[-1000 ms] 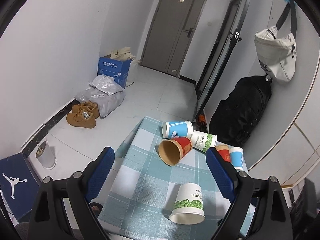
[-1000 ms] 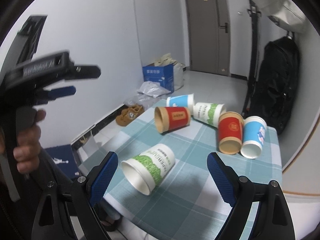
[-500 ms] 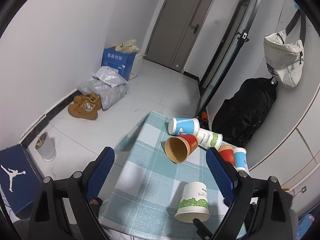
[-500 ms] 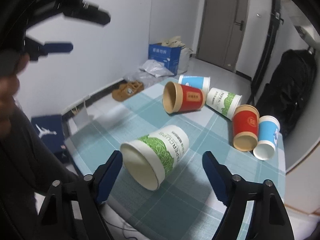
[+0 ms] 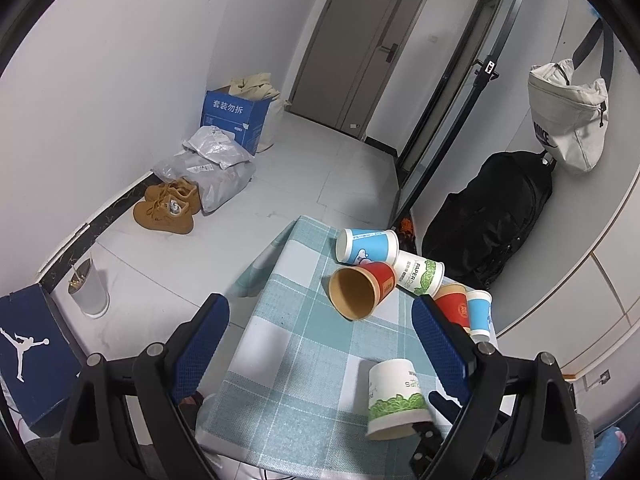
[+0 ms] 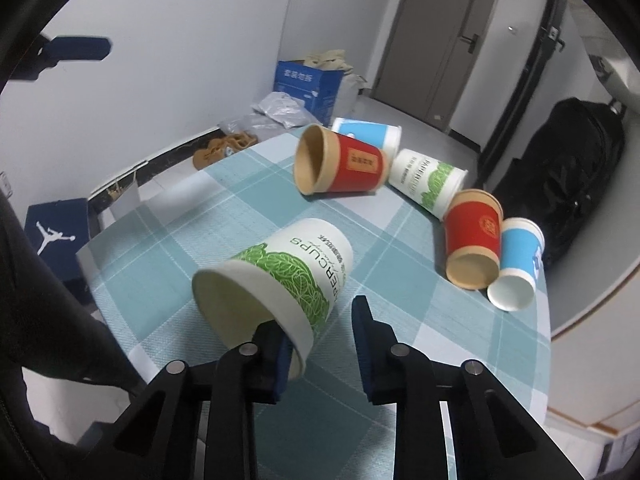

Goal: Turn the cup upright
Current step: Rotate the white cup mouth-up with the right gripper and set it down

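Right wrist view: the right gripper (image 6: 322, 344) has its blue fingers (image 6: 364, 332) narrowly apart at the rim of the green-leaf cup (image 6: 280, 280), one finger touching its lip, nothing clamped. That cup lies on its side on the checked surface (image 6: 420, 320). The left gripper (image 5: 320, 344) hangs above, fingers wide apart. Five more tipped cups (image 5: 362, 292) cluster beyond.

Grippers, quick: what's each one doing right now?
Left gripper: open, holding nothing, above the table.
Right gripper: open, partly narrowed; one finger sits at the rim of the white and green cup, not clamped.
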Demonstrator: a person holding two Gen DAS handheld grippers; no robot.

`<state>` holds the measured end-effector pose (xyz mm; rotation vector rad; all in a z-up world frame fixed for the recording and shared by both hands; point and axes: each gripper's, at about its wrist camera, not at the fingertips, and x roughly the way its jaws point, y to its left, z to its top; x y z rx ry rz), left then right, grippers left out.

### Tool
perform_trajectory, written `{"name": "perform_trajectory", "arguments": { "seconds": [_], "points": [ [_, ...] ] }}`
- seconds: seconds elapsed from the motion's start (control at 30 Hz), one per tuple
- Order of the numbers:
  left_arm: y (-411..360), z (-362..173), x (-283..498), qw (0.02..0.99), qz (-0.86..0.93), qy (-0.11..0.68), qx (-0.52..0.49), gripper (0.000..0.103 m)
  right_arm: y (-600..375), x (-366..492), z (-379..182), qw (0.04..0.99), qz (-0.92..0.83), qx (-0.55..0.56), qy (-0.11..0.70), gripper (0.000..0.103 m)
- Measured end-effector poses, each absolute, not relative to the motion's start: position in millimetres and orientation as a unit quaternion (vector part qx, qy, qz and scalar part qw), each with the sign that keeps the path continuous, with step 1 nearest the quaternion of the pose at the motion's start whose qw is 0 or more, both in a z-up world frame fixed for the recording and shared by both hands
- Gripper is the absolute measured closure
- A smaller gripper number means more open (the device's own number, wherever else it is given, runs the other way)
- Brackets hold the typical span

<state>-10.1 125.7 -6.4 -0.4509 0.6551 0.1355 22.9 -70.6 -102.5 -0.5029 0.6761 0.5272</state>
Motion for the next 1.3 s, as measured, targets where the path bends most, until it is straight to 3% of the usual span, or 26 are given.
{"name": "perform_trajectory", "arguments": {
  "seconds": [0.27,0.47,0.8,1.3],
  "points": [
    [119.8,-7.7,-8.5,0.92,0.054,0.327,-0.209,0.013,-75.3,27.3,-100.7,0.882,0.247,-0.225,0.332,0.087],
    [107.8,-10.0,-7.3,0.923,0.038,0.339,-0.181,0.013,-81.3,30.9,-94.4,0.885,0.251,-0.199,0.338,0.098],
    [85.2,-13.6,-4.6,0.922,0.005,0.358,-0.151,0.013,-123.5,51.5,-68.4,0.874,0.282,-0.077,0.389,0.098],
    [74.4,-8.9,5.9,0.917,-0.018,0.362,-0.169,0.013,-169.3,47.6,-33.0,0.854,0.295,-0.036,0.426,0.101]
  ]
}}
